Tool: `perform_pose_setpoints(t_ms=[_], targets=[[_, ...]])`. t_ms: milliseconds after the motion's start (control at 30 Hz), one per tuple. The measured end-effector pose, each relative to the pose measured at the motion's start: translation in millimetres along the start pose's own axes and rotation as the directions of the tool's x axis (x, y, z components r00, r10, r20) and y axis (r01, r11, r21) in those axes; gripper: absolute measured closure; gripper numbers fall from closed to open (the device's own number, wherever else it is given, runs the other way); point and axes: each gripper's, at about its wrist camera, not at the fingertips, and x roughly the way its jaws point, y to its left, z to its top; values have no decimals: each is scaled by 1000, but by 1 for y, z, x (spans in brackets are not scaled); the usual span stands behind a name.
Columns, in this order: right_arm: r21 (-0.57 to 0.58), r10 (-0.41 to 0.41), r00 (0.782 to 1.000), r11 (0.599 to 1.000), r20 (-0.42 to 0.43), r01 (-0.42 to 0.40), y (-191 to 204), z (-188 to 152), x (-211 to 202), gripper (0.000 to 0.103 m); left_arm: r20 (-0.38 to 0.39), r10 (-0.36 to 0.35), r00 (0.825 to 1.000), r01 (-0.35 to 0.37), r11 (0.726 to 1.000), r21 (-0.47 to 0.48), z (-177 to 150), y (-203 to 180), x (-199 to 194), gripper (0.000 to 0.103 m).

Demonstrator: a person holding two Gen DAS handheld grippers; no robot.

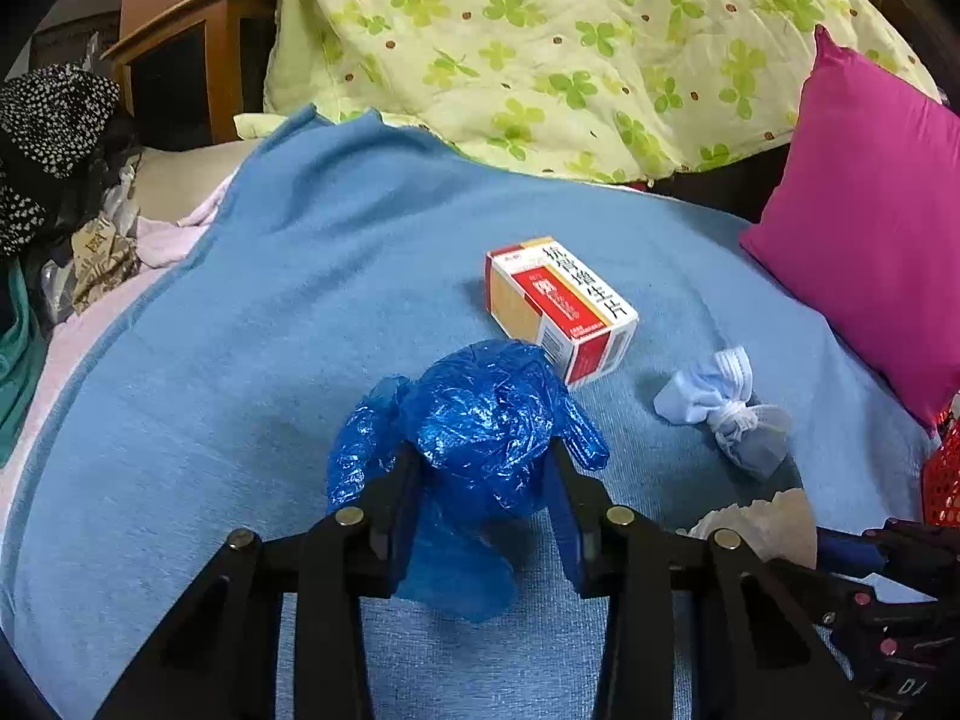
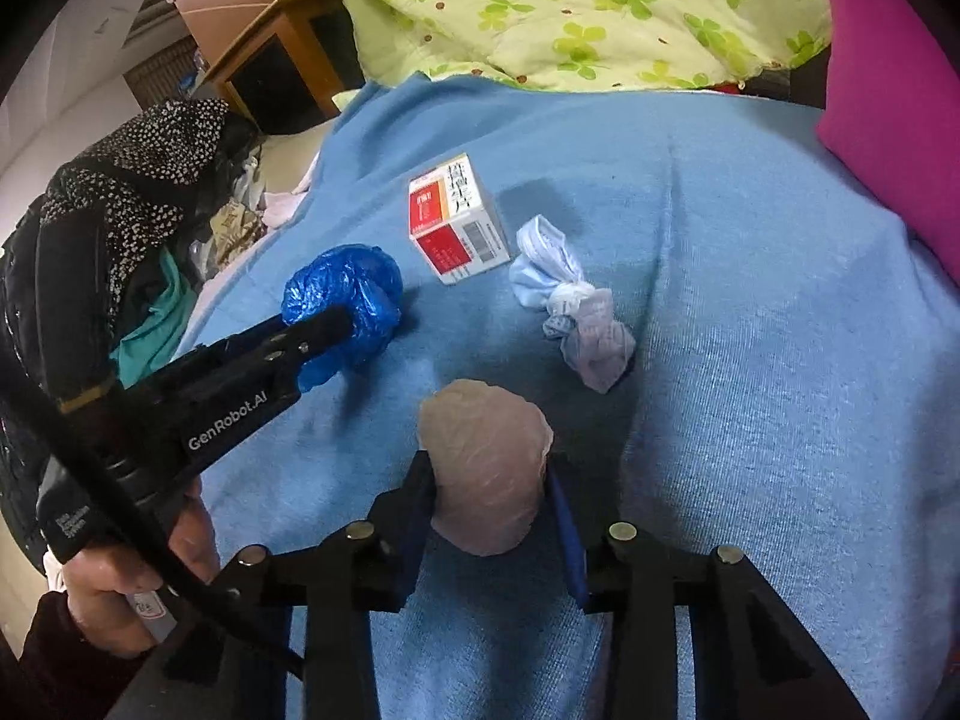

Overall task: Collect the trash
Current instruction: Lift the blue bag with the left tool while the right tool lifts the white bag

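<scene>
My left gripper (image 1: 486,468) is shut on a crumpled blue plastic bag (image 1: 480,414), held just above the blue blanket (image 1: 270,330); it also shows in the right wrist view (image 2: 345,294). My right gripper (image 2: 489,480) is shut on a crumpled pale translucent plastic wad (image 2: 486,468), which peeks into the left wrist view (image 1: 762,522). A red, white and yellow medicine box (image 1: 558,306) (image 2: 456,222) lies on the blanket beyond. A knotted white and pale blue cloth bundle (image 1: 726,408) (image 2: 576,306) lies to its right.
A magenta pillow (image 1: 870,258) stands at the right. A green-clover quilt (image 1: 570,48) is heaped at the back. Dark dotted clothing (image 2: 120,210) and clutter pile up at the left beside a wooden cabinet (image 1: 180,60). A red mesh basket (image 1: 942,474) is at the right edge.
</scene>
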Motion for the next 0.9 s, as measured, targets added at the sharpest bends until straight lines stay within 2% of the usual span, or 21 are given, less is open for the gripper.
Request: perform_pose_setpoints(t_ms=[433,900], targets=[[26,26,998,999,56,-28,-3,7,-17,64,90,74,993,-79,995,55,7,-9,-34,63],[53,27,994,998,105,-33,-9,14,-31,64,118,114,986,-127,987,102,6,-19,-55,63]])
